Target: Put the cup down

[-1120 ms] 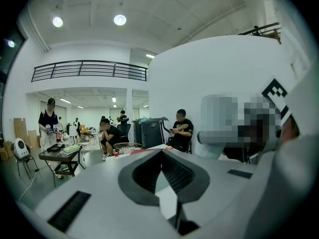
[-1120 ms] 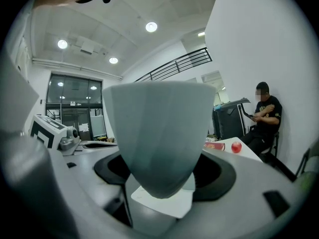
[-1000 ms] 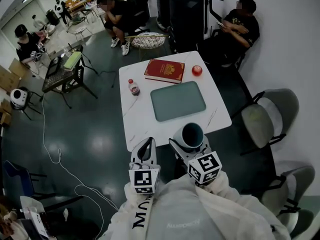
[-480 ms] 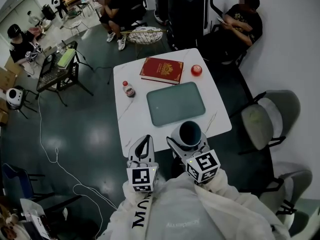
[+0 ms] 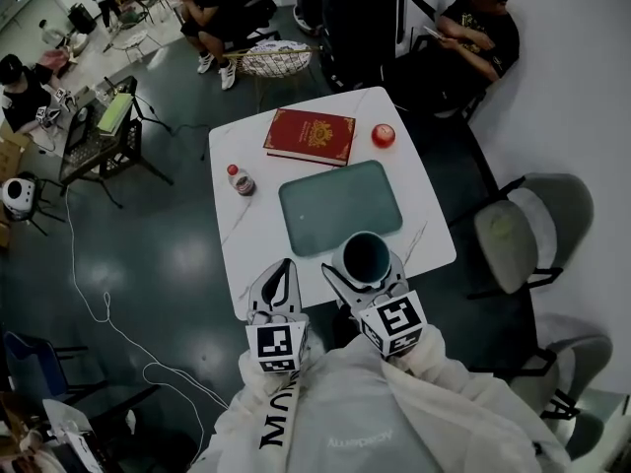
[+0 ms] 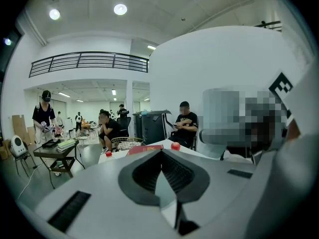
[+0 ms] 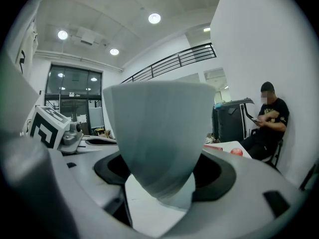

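Observation:
A pale grey-green cup with a dark inside stands upright between the jaws of my right gripper, which is shut on it. It hangs over the near part of the white table, at the near edge of the teal mat. In the right gripper view the cup fills the middle, with the right gripper clamped round its lower body. My left gripper is beside it at the table's near edge, shut and holding nothing. In its own view the left gripper has its jaws together.
On the table lie a red book, a small red ball and a red-capped bottle. Grey chairs stand to the right. People sit beyond the far edge, and a dark side table stands at the left.
Both grippers have moved forward over the table's near edge. The cup, still gripped, has come from off the table up to the mat's near edge.

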`<control>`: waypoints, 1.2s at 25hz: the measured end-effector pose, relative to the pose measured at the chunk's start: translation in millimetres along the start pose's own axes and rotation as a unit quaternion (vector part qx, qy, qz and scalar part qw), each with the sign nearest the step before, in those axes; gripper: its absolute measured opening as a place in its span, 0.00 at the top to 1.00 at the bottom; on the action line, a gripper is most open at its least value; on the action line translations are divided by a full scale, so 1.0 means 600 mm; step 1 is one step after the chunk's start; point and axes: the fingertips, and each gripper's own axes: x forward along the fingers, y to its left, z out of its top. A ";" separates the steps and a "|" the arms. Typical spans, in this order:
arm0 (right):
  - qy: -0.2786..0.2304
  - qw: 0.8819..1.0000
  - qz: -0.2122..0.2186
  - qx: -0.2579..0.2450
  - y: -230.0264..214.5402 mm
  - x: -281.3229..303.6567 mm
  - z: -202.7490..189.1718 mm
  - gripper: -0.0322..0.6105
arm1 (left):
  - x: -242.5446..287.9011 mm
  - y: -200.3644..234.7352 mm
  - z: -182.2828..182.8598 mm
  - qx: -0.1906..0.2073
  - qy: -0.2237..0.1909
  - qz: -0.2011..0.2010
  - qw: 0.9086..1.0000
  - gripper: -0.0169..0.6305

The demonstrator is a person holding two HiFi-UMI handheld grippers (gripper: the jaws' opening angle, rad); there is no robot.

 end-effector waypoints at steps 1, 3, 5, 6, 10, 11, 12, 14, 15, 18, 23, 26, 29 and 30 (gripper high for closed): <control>0.000 1.000 0.000 -0.002 -0.003 0.007 0.000 0.41 | 0.007 0.003 -0.001 0.000 0.000 0.000 1.000 0.96; 0.003 1.000 0.001 -0.002 -0.010 0.021 -0.003 0.41 | 0.020 0.007 -0.002 0.001 0.001 0.002 1.000 0.96; 0.008 1.000 0.002 -0.004 -0.019 0.034 -0.008 0.41 | 0.033 0.012 -0.005 -0.002 0.004 0.005 1.000 0.96; 0.011 1.000 0.003 -0.005 -0.023 0.040 -0.011 0.41 | 0.038 0.015 -0.007 -0.004 0.005 0.006 1.000 0.96; 0.016 1.000 0.002 -0.010 -0.042 0.069 -0.019 0.41 | 0.061 0.030 -0.019 -0.008 0.011 0.012 1.000 0.96; 0.017 1.000 0.002 -0.012 -0.047 0.076 -0.021 0.41 | 0.067 0.034 -0.022 -0.010 0.012 0.013 1.000 0.96; 0.018 1.000 0.002 -0.014 -0.052 0.082 -0.023 0.41 | 0.072 0.037 -0.024 -0.012 0.011 0.014 1.000 0.96; 0.021 1.000 0.002 -0.018 -0.065 0.095 -0.027 0.41 | 0.084 0.040 -0.028 -0.015 0.011 0.014 1.000 0.96; 0.023 1.000 0.001 -0.020 -0.072 0.100 -0.029 0.41 | 0.091 0.041 -0.031 -0.014 0.012 0.014 1.000 0.96; 0.027 0.999 -0.001 -0.029 -0.091 0.117 -0.038 0.41 | 0.110 0.044 -0.040 -0.011 0.016 0.014 1.000 0.96; 0.013 0.999 0.005 -0.050 -0.111 0.155 -0.050 0.41 | 0.140 0.063 -0.043 -0.011 -0.003 0.025 1.000 0.96; 0.019 0.998 0.003 -0.060 -0.126 0.177 -0.068 0.41 | 0.155 0.072 -0.036 -0.004 -0.029 0.034 0.999 0.96; 0.021 0.998 0.002 -0.062 -0.142 0.196 -0.083 0.41 | 0.174 0.076 -0.054 0.001 -0.015 0.038 0.999 0.96; 0.022 0.998 0.002 -0.064 -0.147 0.201 -0.087 0.41 | 0.180 0.077 -0.059 0.002 -0.011 0.038 0.999 0.96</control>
